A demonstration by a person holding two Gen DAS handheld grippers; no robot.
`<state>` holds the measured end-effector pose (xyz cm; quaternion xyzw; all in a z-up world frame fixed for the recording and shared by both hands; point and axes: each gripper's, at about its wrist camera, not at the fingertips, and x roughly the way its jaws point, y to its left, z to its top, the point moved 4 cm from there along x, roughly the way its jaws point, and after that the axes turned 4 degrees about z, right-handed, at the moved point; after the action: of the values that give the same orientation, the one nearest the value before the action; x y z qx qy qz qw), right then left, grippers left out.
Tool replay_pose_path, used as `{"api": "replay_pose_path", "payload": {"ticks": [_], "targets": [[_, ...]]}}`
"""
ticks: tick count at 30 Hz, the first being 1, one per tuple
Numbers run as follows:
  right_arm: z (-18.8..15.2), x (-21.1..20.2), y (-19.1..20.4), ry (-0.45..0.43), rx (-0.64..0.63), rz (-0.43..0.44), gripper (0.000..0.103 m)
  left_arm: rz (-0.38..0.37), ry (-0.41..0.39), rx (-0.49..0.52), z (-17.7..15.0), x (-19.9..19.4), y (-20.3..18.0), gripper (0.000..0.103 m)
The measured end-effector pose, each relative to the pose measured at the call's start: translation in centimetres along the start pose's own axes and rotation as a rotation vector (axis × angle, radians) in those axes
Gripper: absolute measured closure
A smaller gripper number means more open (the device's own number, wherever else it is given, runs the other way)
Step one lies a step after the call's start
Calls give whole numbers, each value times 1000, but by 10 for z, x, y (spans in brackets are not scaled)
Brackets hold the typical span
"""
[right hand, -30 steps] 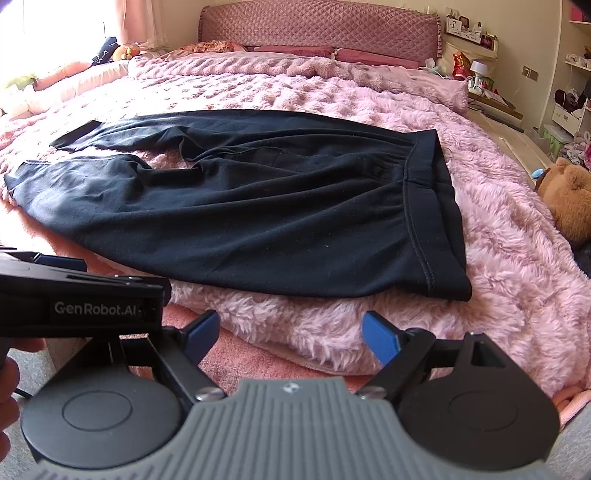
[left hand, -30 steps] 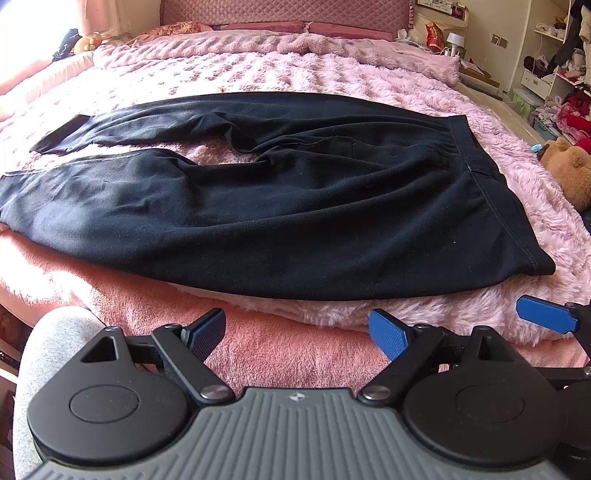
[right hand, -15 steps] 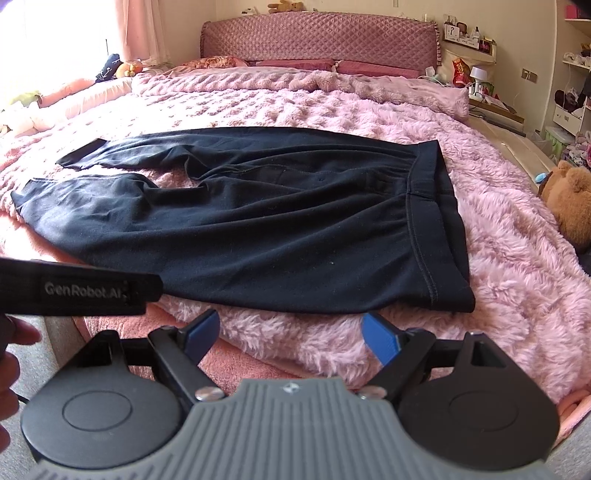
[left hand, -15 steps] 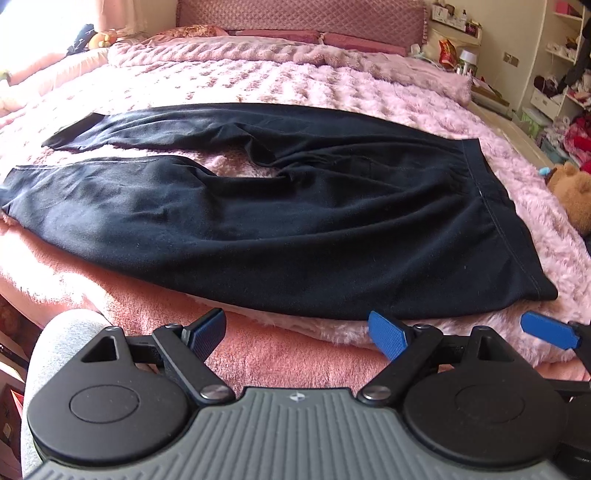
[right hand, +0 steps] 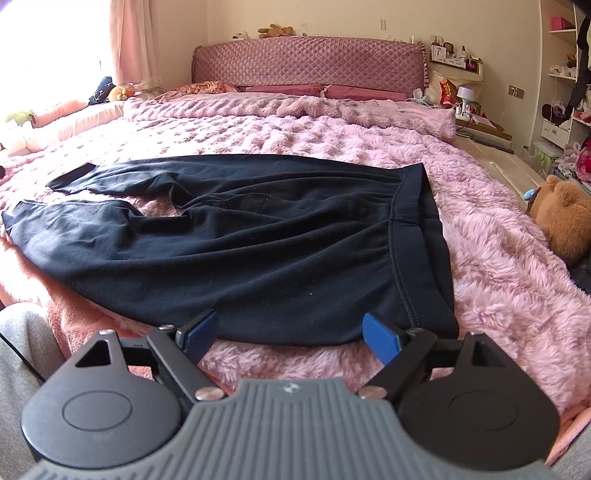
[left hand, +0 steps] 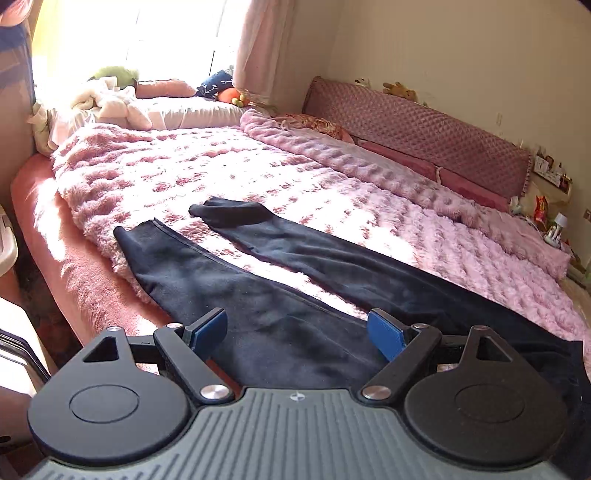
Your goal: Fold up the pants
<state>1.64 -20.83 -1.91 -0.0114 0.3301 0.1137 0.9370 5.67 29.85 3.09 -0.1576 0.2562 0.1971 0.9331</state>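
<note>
Pants point(right hand: 240, 240): black, spread flat on pink blanket point(right hand: 498, 258).
Left gripper point(left hand: 297, 334): spread wide, above near leg.
Right gripper point(right hand: 290, 334): spread wide, just short of waistband point(right hand: 421, 243) corner.

I see a wide bed under a fluffy pink plush blanket point(right hand: 498, 266), with a quilted mauve padded headboard point(right hand: 306, 61) against a cream wall point(left hand: 461, 55). Bright daylight floods through a window point(left hand: 170, 33) beside a pink curtain point(left hand: 258, 48). White shelves point(right hand: 561, 74) stand at right.
</note>
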Motion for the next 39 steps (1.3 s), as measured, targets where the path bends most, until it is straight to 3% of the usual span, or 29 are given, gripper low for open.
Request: {"api": "replay_pose_path", "payload": {"ticks": [5,8,13,17,20,22,29,30,32,33,37,39], "targets": [[2,8,-5,11,32,14,22,-216,24,-265,35,47,92,3],[5,15,1,16,13,27,22,-224,14,-453,51,86,152,3],[14,21,12,12,-58,39,22,-214,45,-451,68,148,220,4],[19,30,15,17,-42,75,22,-190,40,-575,64,195,260,14],[18,40,6,79,68,108,22,-223,87,-627,60,224,270,16],[14,41,-10,105,216,139,25,-254,95,-667,56,241,276,16],[13,39,-56,68,564,158,29,-311,102,-817,42,278,290,17],[12,39,-61,65,616,170,29,-308,102,-821,42,280,289,21],[6,37,-70,55,729,196,29,-260,99,-856,39,280,290,63],[1,36,-77,51,810,209,31,-235,111,-888,36,281,292,75],[-13,32,-93,22,1000,244,50,-254,125,-958,28,277,305,99],[-18,29,-99,16,1054,248,52,-269,126,-976,25,270,312,99]]}}
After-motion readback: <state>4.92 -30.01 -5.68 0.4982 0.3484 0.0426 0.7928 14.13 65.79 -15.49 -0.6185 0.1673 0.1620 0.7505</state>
